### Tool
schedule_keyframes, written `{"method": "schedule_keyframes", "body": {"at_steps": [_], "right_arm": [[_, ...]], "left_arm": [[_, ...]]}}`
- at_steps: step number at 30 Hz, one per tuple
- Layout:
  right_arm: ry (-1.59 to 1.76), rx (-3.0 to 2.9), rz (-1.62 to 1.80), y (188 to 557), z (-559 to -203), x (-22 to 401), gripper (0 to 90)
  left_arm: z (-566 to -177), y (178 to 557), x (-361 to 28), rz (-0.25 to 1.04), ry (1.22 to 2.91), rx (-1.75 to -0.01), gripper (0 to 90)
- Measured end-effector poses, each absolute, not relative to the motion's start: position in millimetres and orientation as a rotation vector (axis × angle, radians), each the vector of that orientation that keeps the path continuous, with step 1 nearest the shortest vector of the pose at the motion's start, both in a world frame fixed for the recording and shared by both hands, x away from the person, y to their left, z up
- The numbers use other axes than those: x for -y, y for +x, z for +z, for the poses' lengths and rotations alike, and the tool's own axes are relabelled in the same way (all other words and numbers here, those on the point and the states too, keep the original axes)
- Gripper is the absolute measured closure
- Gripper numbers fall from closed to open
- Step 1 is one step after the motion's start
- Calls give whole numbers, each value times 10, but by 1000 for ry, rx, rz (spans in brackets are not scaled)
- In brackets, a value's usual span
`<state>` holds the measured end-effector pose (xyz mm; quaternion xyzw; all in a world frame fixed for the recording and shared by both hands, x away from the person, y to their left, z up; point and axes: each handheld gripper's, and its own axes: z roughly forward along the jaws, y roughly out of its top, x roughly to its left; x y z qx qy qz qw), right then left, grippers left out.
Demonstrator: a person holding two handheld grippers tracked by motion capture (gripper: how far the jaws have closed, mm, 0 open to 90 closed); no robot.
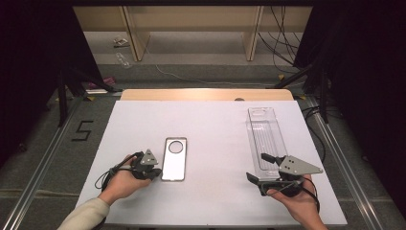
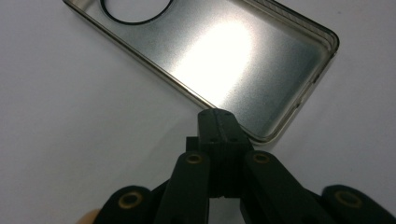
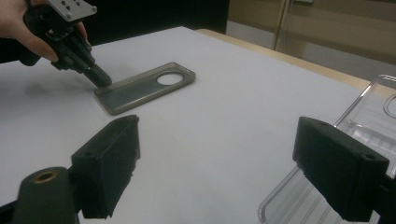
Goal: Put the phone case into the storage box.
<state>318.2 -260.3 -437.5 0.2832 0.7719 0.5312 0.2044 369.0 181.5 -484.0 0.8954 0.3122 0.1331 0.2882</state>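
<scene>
Case: a grey phone case is laid flat, open side up, on the white table, at about 8 o'clock from the table's middle; its round camera hole is turned to 12 o'clock.
Left gripper: the left gripper is held at the case's 9 o'clock side, jaws pressed fully together with nothing between them.
Left gripper view: the joined tips are seen at the case's long rim near a corner; whether they touch it cannot be told.
Right gripper: the right gripper is held with jaws spread wide and nothing between them, at about 4 o'clock from the table's middle.
Tray: a clear plastic tray is laid lengthwise toward 12 o'clock; its near end is just beside the right gripper.
Right gripper view: the tray's ribbed floor is seen behind the right-hand jaw, and the left gripper is shown tilted down onto the case's end.
</scene>
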Motion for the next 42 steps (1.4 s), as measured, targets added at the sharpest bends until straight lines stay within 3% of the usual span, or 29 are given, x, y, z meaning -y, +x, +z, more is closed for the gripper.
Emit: {"method": "schedule_keyframes", "body": {"at_steps": [8,15,20,26,28,35,42], "right_arm": [[791,-2156,1477,3181,-4375,2604,160],[792,-2155,1478,3182,-4373,2611,160],[793,-2156,1477,3182,-4374,2613,160],[793,-2160,1473,3183,-4378,2606,160],[792,-2163,1470,3183,-4380,2603,160],[796,-2160,1476,3186,-4383,2605,160],[798,-2158,1475,3185,-4380,2605,160]], "left_arm": [[-4840,3693,-1823,359,2393,-823,893],[-4770,3706,-1883,416,2397,-797,795],[-4621,3699,-1895,480,2377,-781,632],[-4522,3659,-1772,424,2472,-735,367],[-4503,3630,-1702,421,2514,-705,331],[-4515,3581,-1518,461,2633,-538,278],[-4545,3597,-1411,500,2684,-451,293]]}}
